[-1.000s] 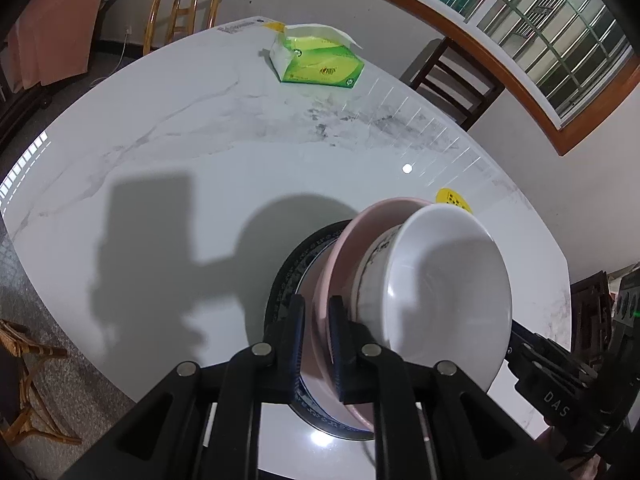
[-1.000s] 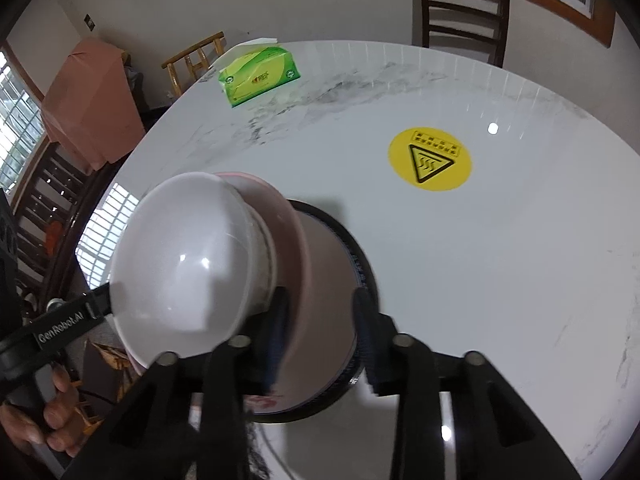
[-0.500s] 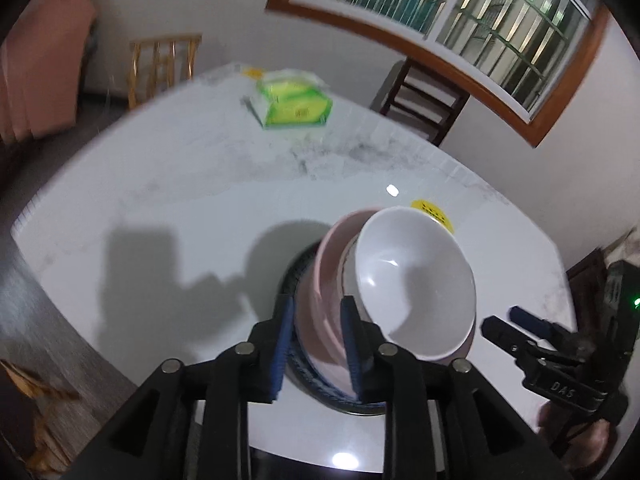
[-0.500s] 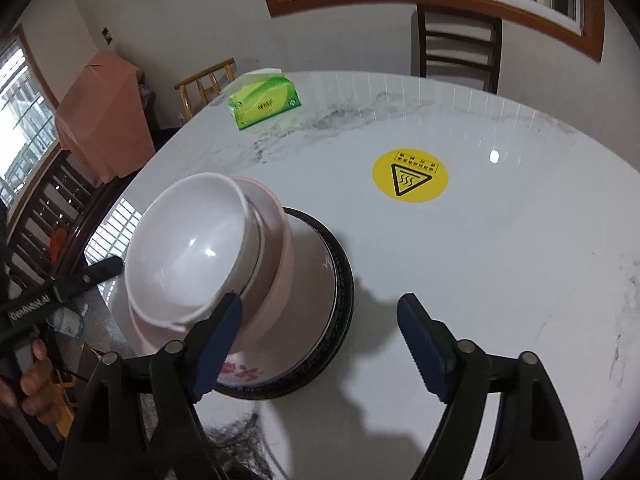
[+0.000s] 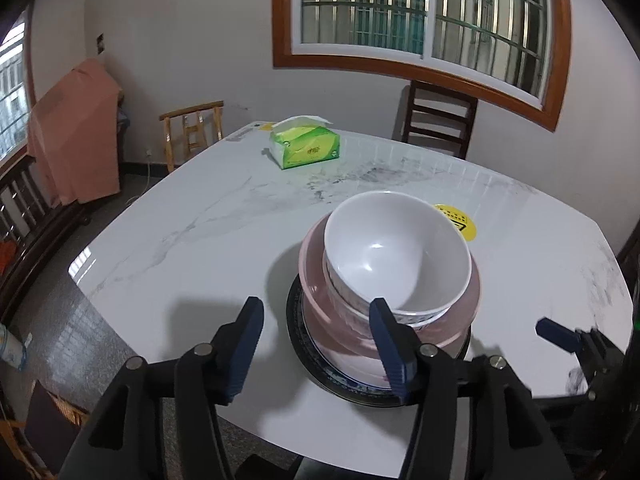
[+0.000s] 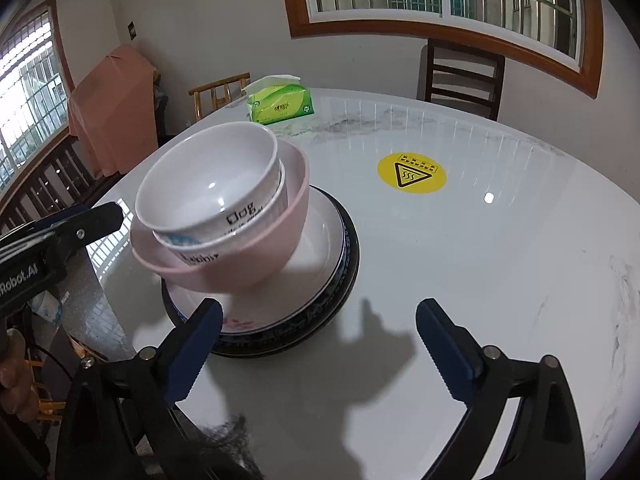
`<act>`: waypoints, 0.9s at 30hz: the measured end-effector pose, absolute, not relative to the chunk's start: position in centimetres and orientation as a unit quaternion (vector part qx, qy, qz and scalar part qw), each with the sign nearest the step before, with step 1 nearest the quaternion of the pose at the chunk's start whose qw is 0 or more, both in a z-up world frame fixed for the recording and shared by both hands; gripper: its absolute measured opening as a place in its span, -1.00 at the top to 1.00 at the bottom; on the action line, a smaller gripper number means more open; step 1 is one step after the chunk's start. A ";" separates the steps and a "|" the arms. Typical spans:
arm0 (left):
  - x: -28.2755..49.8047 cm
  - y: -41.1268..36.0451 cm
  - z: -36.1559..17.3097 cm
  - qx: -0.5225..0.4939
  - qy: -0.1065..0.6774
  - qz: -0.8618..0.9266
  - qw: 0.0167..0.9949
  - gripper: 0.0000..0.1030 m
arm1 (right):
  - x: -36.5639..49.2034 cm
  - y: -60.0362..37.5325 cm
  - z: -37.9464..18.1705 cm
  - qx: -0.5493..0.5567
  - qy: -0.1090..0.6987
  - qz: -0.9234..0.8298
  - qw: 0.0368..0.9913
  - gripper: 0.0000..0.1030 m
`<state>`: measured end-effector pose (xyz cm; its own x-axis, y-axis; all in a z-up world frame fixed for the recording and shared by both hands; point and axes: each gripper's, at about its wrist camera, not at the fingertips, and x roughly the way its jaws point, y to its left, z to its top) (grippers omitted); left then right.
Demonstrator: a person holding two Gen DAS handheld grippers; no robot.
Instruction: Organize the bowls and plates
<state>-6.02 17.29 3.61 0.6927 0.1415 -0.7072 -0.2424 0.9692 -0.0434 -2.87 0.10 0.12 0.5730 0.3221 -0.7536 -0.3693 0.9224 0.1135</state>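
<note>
The stack sat on the white marble tabletop [image 5: 168,240], near its front edge: a white bowl [image 5: 396,256] nested on another white bowl with printed lettering [image 6: 236,236], both inside a pink bowl [image 6: 260,248], which stood on a white plate [image 6: 320,256] resting in turn on a dark-rimmed plate [image 5: 296,320]. The bowls leaned a little off centre on the plates. The left claw [image 5: 320,344] was released and its jaws were opening, the blue pads standing apart before the stack; the right-hand pad overlapped the pink bowl's rim in the view, though nothing was pinched between them. The right claw [image 6: 320,344] was released too, jaws opening wide, with only bare tabletop and its own shadow between the pads, the plates just beside its left finger. Each claw showed at the edge of the other's view, one either side of the stack. Farther back lay a yellow warning sticker [image 6: 412,174] on the tabletop, well apart from the stack, and a green tissue box [image 5: 304,148] near the far edge. Two chairs stood behind, a dark chair [image 5: 438,120] and a light wooden chair [image 5: 192,128], under a barred window [image 5: 424,12].
</note>
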 end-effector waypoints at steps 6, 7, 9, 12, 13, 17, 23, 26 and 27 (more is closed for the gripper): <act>-5.7 16.8 2.0 -0.072 0.392 0.130 0.908 -0.14 | -3.3 0.1 -0.8 -0.033 0.425 0.200 0.882 -1.00; -5.7 16.6 2.0 -0.067 0.391 0.134 0.908 -0.15 | -3.4 0.2 -0.9 -0.036 0.425 0.200 0.882 -1.00; -5.7 16.5 2.0 -0.064 0.396 0.134 0.906 -0.15 | -3.6 0.3 -1.1 -0.043 0.424 0.201 0.882 -1.00; -6.3 16.4 2.2 -0.070 0.397 0.122 0.907 -0.15 | -3.8 0.4 -1.4 -0.041 0.428 0.205 0.880 -1.00; -6.3 16.3 2.3 -0.064 0.393 0.123 0.909 -0.15 | -3.8 0.4 -1.5 -0.039 0.429 0.205 0.879 -1.00; -6.6 15.8 2.1 -0.061 0.394 0.112 0.910 -0.16 | -4.0 0.7 -1.8 -0.038 0.434 0.206 0.876 -1.00; -6.8 15.8 1.4 -0.062 0.404 0.108 0.906 -0.15 | -4.6 1.2 -1.9 -0.045 0.436 0.206 0.875 -1.00; -6.9 16.0 0.9 -0.064 0.412 0.108 0.902 -0.15 | -4.8 1.3 -2.1 -0.046 0.438 0.206 0.874 -1.00; -6.8 16.2 0.8 -0.065 0.415 0.108 0.901 -0.15 | -4.8 1.4 -2.2 -0.047 0.439 0.206 0.873 -1.00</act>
<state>-6.84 16.17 0.76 0.6323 0.1405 -0.7619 -0.2486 0.9682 -0.0277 -4.85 1.41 -2.16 0.5299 0.3187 -0.7859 -0.4010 0.9107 0.0989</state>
